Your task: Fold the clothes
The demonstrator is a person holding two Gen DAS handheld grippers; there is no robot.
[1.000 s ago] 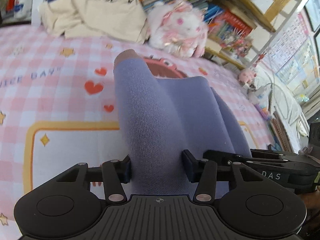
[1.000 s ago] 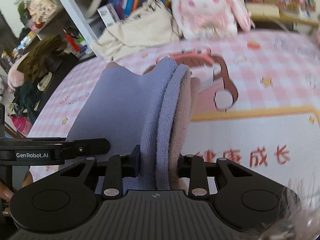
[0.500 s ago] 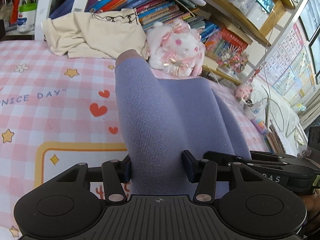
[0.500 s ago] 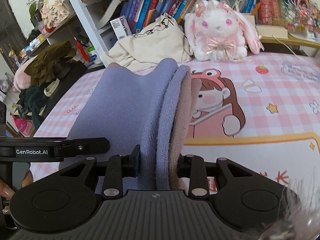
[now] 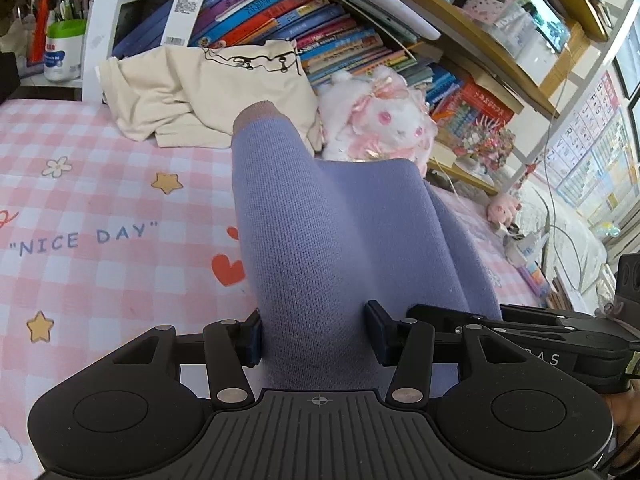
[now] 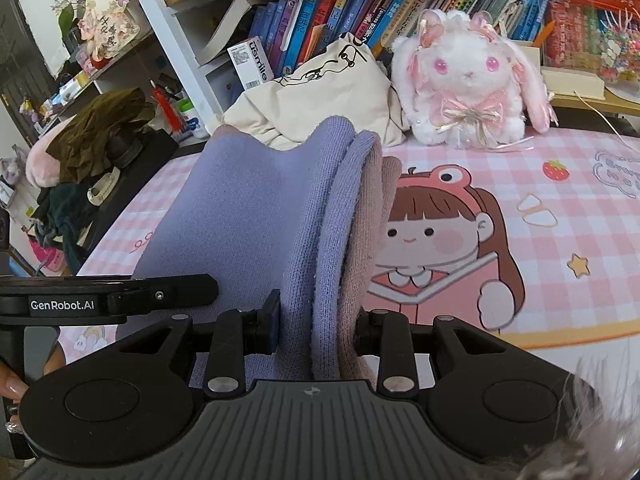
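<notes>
A lavender knit garment (image 5: 320, 248) with a dusty-pink trim is held up between both grippers above the pink checked bed cover (image 5: 100, 208). My left gripper (image 5: 316, 334) is shut on one folded end of it. My right gripper (image 6: 316, 330) is shut on the other end, where several layers and the pink trim (image 6: 372, 216) bunch between its pads. The right gripper's arm (image 5: 520, 332) shows at the right of the left wrist view, and the left gripper's arm (image 6: 100, 300) at the left of the right wrist view. The cloth spans between them.
A cream garment (image 5: 208, 92) and a white plush rabbit (image 6: 464, 80) lie at the far edge of the bed cover (image 6: 540, 208), against a bookshelf (image 5: 300, 20). Dark clothes (image 6: 88, 148) are piled left of the bed. A fingertip (image 6: 12, 390) shows at the lower left.
Both grippers have risen and tilted up with the garment, so the bookshelf and plush rabbit now show more fully. Their hold on the cloth is unchanged.
</notes>
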